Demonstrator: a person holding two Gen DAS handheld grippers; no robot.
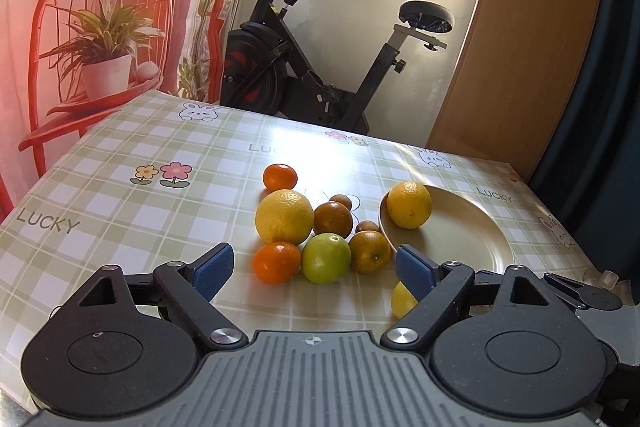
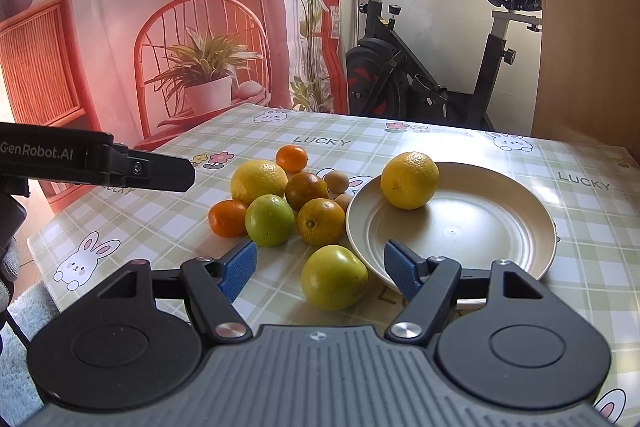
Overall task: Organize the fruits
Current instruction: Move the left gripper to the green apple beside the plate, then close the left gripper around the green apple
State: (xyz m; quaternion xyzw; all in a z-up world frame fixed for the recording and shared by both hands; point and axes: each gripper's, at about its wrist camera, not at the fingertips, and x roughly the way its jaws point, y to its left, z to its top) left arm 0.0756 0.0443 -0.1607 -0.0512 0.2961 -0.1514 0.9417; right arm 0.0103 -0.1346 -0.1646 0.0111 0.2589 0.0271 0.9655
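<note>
On plate: yellow citrus, dimpled skin, round.

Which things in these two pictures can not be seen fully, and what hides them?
- Yellow-green fruit, left wrist view: mostly behind a blue pad.
- Plate, right wrist view: near rim behind the gripper body.
- Small brown fruits, both views: partly behind bigger fruit.

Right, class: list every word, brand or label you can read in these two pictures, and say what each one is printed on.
"LUCKY": printed several times on the checked tablecloth, e.g. at its left edge in the left wrist view and beside the plate in the right wrist view.
"GenRobot.AI": white lettering on the black body of the left gripper, seen in the right wrist view.
Nothing else is readable; the exercise bike shows no legible label.
</note>
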